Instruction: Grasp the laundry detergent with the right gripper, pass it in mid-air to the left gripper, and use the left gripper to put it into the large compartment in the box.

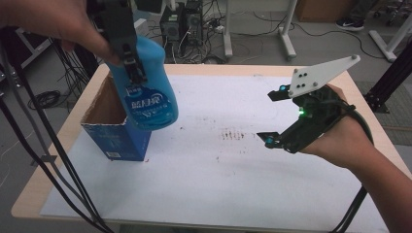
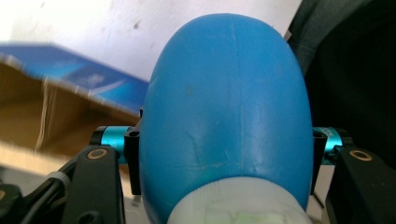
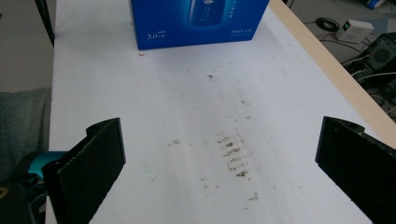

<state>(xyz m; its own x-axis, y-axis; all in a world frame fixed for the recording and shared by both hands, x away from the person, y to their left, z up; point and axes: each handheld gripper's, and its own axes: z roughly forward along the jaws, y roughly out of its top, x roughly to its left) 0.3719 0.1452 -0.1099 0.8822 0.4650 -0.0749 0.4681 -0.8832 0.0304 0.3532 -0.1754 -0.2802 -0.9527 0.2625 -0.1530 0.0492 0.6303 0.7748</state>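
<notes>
A blue plastic bottle (image 1: 148, 92) with a printed label hangs tilted over the open top of a blue cardboard box (image 1: 116, 141) at the table's left side. My left gripper (image 1: 133, 68) is shut on the bottle, its jaws pressing both sides of the body (image 2: 224, 107). In the left gripper view, the brown inside of the box (image 2: 70, 79) lies below and to the left. My right gripper (image 1: 269, 117) hovers above the right half of the table, open, nothing between its fingers (image 3: 100, 158). The box front (image 3: 196, 21) stands far ahead of it.
A white sheet (image 1: 218, 184) covers the wooden table, with a patch of brown smudges (image 1: 233, 135) in the middle. Black cables (image 1: 43, 145) hang down the left side. Computer cases (image 1: 182, 22) and desk legs stand on the floor beyond the far edge.
</notes>
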